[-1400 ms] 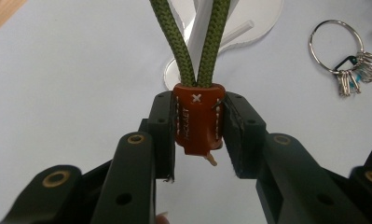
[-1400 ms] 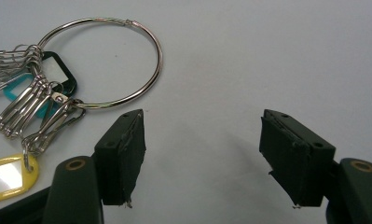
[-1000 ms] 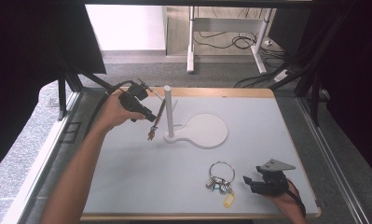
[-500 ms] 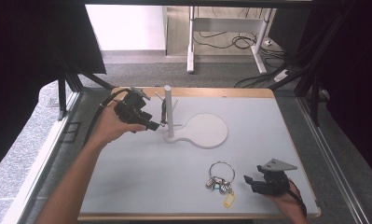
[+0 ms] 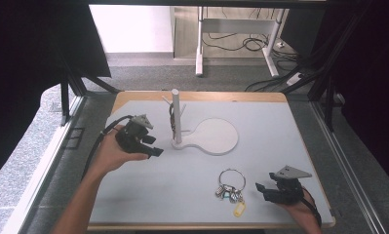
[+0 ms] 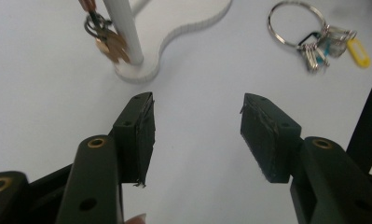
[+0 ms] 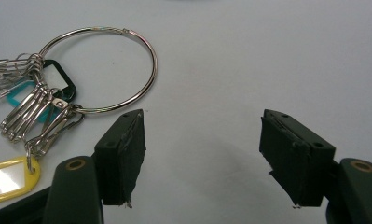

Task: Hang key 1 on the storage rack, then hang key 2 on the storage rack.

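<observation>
Resting the right gripper point(image 5: 261, 189) on the near right corner of the surface point(image 5: 182, 204), with jaws spread wide and gripping nothing. Pointing it at the key ring point(image 5: 231, 184) lying flat just ahead of its left jaw, close but apart, probably lining up for the next pickup. Noting the clips and the yellow tag point(image 5: 239, 209) fanning off the ring's near side, leaving the bare far arc as the easier place to pinch.

Farther in, hovering the left gripper point(image 5: 155, 147) low beside the white stand point(image 5: 176, 117), having just been opening its jaws, now wide with only bare surface between them. Judging this as letting go after a hang.

Beyond, leaving the brass keys point(image 6: 106, 42) dangling against the post, clear of the jaws, apparently hanging there because a side peg is carrying their small ring. Behind that, seeing the stand's round flat base point(image 5: 216, 137) spreading rightward, likely steadying the post.
</observation>
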